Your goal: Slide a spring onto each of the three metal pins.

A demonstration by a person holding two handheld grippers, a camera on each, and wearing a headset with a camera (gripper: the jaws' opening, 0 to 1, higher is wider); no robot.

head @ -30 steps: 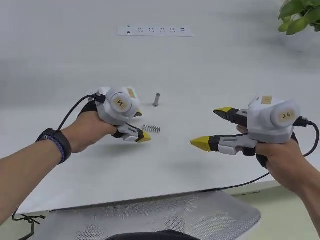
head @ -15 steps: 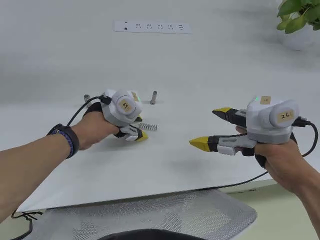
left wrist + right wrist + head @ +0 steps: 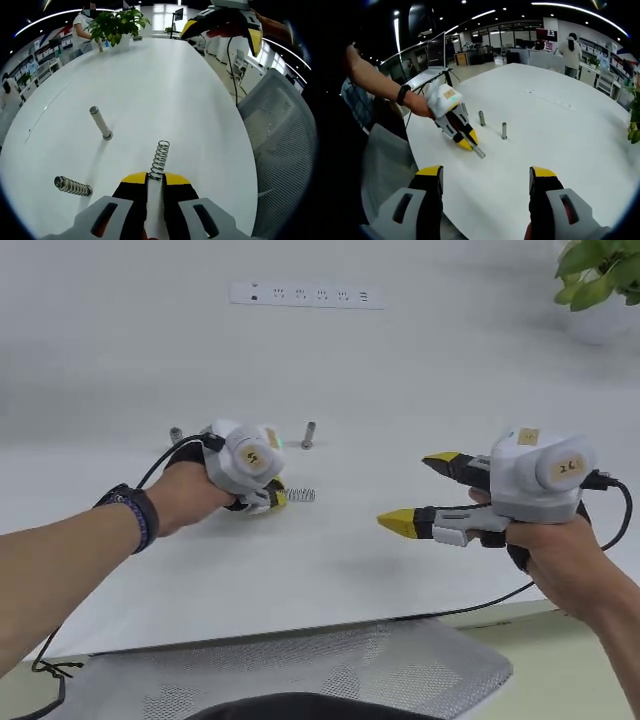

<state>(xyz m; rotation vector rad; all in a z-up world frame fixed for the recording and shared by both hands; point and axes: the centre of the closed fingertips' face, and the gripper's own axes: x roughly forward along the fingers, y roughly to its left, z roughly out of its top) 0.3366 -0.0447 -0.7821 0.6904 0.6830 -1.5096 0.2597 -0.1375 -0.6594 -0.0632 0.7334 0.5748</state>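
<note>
Since a second ago my left gripper (image 3: 155, 177) has closed on the spring (image 3: 160, 159), well back from the front edge of the bench (image 3: 330, 580), jaws pinching its near end. Right gripper (image 3: 418, 490) hangs wide open, empty. Next, I'd lift it and line it over the bare pin (image 3: 100, 122).

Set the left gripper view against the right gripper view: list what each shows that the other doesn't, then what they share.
Left gripper view: plain coils around the sprung pin. Right gripper view: a laptop and the person's wristband. Both: the left tool shut on the spring, a bare pin, the open right tool.
</note>
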